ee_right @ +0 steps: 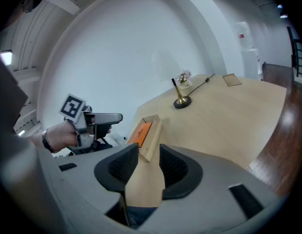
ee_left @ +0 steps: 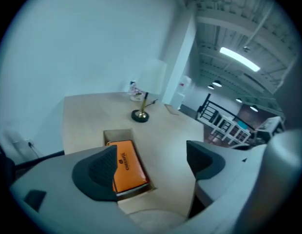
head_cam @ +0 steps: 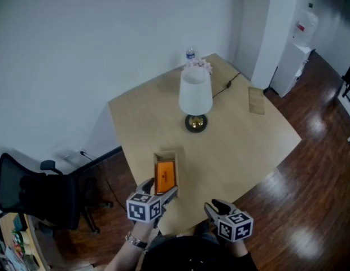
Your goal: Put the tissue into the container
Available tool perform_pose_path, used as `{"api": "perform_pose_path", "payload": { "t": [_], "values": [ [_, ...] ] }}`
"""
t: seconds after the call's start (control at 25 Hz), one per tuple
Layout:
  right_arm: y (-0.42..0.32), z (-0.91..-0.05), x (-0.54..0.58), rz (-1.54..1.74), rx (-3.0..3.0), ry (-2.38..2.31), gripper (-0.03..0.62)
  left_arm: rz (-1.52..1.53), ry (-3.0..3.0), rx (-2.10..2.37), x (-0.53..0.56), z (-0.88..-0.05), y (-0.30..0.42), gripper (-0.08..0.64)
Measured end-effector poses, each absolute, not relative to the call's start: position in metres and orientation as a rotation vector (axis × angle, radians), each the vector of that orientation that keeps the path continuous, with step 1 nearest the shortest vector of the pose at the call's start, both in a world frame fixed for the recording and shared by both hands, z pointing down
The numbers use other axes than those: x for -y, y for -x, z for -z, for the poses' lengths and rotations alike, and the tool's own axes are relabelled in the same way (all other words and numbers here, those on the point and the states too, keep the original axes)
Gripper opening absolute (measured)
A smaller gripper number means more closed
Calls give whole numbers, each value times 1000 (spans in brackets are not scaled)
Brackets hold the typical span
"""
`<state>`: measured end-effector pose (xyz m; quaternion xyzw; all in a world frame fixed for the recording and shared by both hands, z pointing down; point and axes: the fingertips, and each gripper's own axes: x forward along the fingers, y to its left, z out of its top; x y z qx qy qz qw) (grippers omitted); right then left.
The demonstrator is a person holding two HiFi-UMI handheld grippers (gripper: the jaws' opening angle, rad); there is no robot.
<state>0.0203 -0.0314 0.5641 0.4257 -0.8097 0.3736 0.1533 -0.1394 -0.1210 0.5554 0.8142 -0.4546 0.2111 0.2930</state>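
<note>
An orange tissue pack [head_cam: 165, 176] lies inside an open wooden container [head_cam: 165, 153] near the table's front edge. My left gripper [head_cam: 161, 188] hovers at the container's near end, jaws wide open with nothing between them. In the left gripper view the pack [ee_left: 130, 165] shows in the box [ee_left: 117, 133] just beyond the left pad, and the left gripper [ee_left: 153, 165] grips nothing. My right gripper [head_cam: 215, 209] hangs at the table's front edge, right of the box. Its jaws [ee_right: 148, 165] stand a little apart, only bare table between them, with the container [ee_right: 152, 130] ahead.
A white-shaded lamp [head_cam: 195, 95] stands mid-table, its cable running to the far right edge. A water bottle [head_cam: 190, 54] and flowers [head_cam: 205, 66] sit at the far corner, and a small wooden board [head_cam: 256, 100] lies at the right. A black office chair [head_cam: 28, 193] stands left of the table.
</note>
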Motion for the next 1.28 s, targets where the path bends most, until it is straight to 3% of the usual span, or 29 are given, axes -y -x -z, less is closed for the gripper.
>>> {"api": "perform_pose_path", "payload": {
  "t": [0.12,0.28,0.36,0.4,0.48,1.28],
  "values": [
    [-17,-548,35,-1022,2334,-1256,134,-577,-2295,1032,82,-524,120,339],
    [-9,-537,33,-981,2326,-1286,134,-642,-2385,957,50,-523,115,63],
    [-4,-537,27,-981,2322,-1280,103,-655,-2401,917,37,-530,115,34],
    [-2,-537,24,-981,2321,-1277,41,-666,-2408,892,31,-533,114,20],
    [1,-538,17,-972,2319,-1276,3,-694,-2425,843,20,-538,113,20],
    [10,-542,-12,-985,2229,-1378,3,-785,-2490,659,9,-550,115,20]
  ]
}}
